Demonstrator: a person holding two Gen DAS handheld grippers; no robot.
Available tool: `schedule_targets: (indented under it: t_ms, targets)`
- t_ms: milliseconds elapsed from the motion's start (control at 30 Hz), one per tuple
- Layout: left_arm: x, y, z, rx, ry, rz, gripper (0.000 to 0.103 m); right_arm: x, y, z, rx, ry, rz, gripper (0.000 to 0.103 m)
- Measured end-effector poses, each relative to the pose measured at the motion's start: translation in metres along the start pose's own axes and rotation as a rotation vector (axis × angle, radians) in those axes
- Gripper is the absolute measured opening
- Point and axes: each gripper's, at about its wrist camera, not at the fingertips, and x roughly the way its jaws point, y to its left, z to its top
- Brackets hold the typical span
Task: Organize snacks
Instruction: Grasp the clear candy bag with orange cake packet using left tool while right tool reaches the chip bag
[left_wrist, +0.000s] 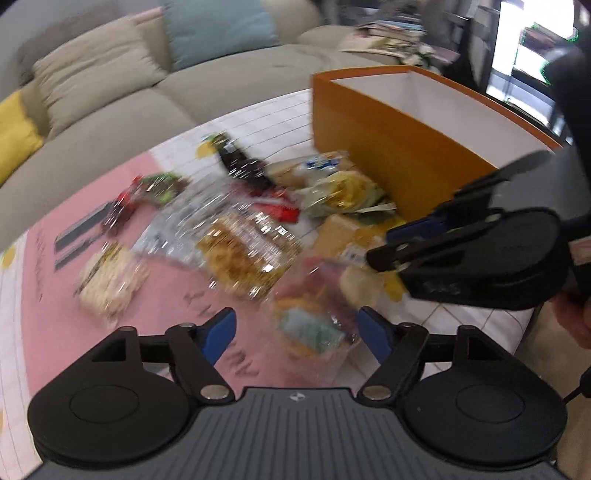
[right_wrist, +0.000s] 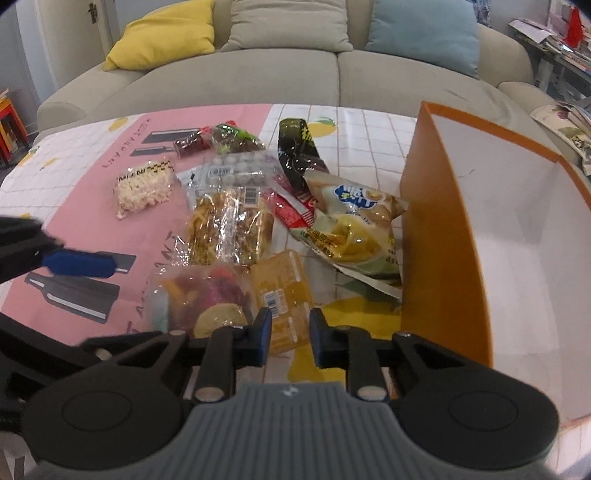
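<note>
L gripper (left_wrist: 296, 332) hangs w/ fingers spread wide over a clear bag of mixed sweets (left_wrist: 314, 314) on the pink-and-white tablecloth (left_wrist: 59, 332), gripping nothing; view is blurred. R gripper (right_wrist: 290, 332) has fingers apart w/ a narrower gap, nothing in it, above a yellow packet (right_wrist: 282, 291) near the table's front edge. Snacks (right_wrist: 229, 225) lie in a loose pile just left of the orange box (right_wrist: 439, 258), which has nothing visible inside; sofa (right_wrist: 280, 74) behind.
</note>
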Motion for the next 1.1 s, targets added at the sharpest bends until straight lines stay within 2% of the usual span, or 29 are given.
schedule_targets:
  t_ms: [67,233,400,467,633,833,1000,1033,1100]
  targets:
    - [0.006,-0.006,0.003,0.052,0.001,-0.013,0.089,0.005,-0.003,0.0,-0.004,0.006,0.017,0.013]
    - [0.025,-0.02,0.004,0.164,0.033,-0.014,0.091,0.017,-0.008,0.004,-0.007,0.031,0.057,0.01]
    - [0.046,-0.025,0.007,0.183,0.078,0.0,0.092,0.024,-0.011,0.006,0.009,0.044,0.072,0.009]
    - [0.053,-0.027,0.008,0.187,0.093,0.025,0.085,0.024,-0.012,0.006,0.015,0.045,0.075,0.009]
    - [0.054,-0.024,0.007,0.115,0.092,0.018,0.076,0.024,-0.011,0.006,0.004,0.037,0.057,0.009]
    - [0.046,-0.014,0.005,-0.024,0.095,0.007,0.074,0.022,-0.007,0.008,-0.006,0.022,0.063,0.009]
    - [0.035,-0.001,0.007,-0.129,0.097,0.038,0.072,0.016,-0.005,0.012,-0.009,-0.015,0.041,0.011]
    - [0.032,0.002,0.007,-0.152,0.095,0.042,0.072,0.014,-0.005,0.013,-0.012,-0.029,0.024,0.013]
    - [0.027,0.01,0.009,-0.207,0.097,0.056,0.072,0.01,-0.004,0.017,-0.03,-0.066,-0.011,0.029]
